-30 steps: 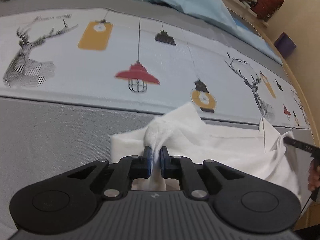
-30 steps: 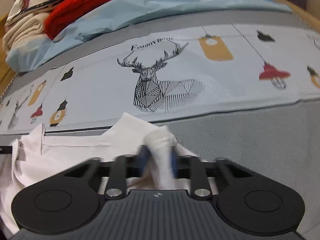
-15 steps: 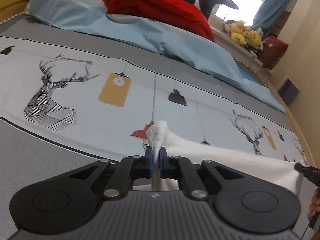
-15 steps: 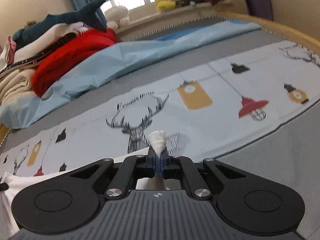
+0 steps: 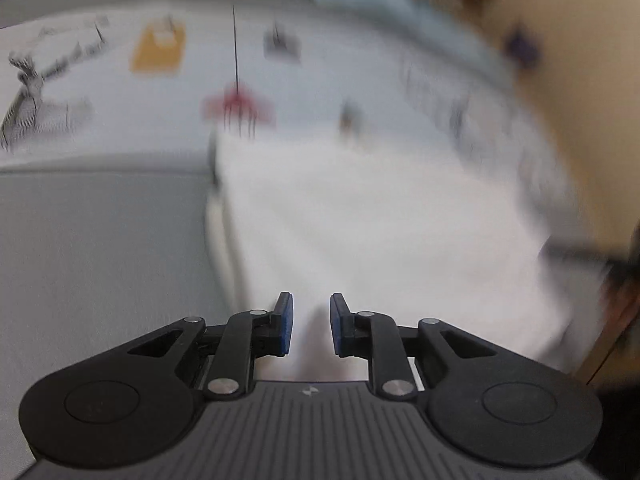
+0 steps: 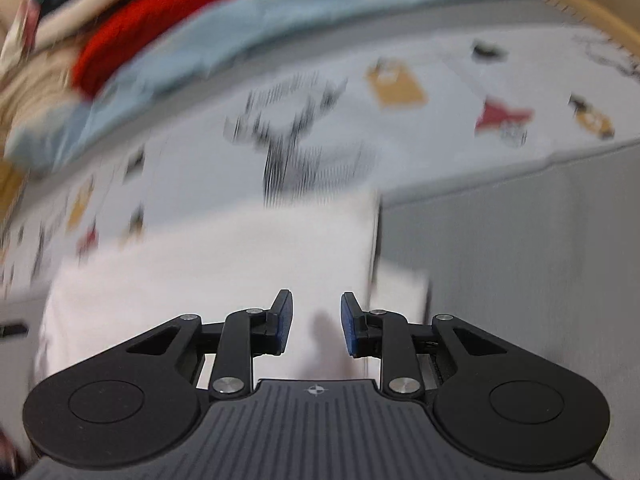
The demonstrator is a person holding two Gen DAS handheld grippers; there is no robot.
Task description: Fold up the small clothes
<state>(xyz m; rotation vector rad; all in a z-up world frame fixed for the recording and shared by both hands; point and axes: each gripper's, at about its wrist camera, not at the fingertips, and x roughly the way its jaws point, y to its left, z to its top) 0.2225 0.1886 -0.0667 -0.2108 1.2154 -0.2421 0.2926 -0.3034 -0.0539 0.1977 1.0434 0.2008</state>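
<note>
A white garment (image 5: 380, 220) lies spread flat on the bed, blurred by motion in both views. My left gripper (image 5: 310, 326) is open and empty just above the garment's near edge by its left side. My right gripper (image 6: 316, 326) is open and empty above the near edge of the same white garment (image 6: 224, 264), close to its right side. A dark shape at the right edge of the left wrist view (image 5: 580, 254) looks like the other gripper.
The bed has a grey sheet (image 5: 100, 240) and a pale printed band with deer and lamps (image 6: 304, 152). A light blue cover (image 6: 240, 28) and a red blanket (image 6: 160, 28) lie at the far side. A wooden bed edge (image 6: 600, 20) curves at the right.
Both grippers were shut on bunched white cloth held up above the bed; now both are open and the garment lies flat. Both cameras have dropped low and are moving fast.
</note>
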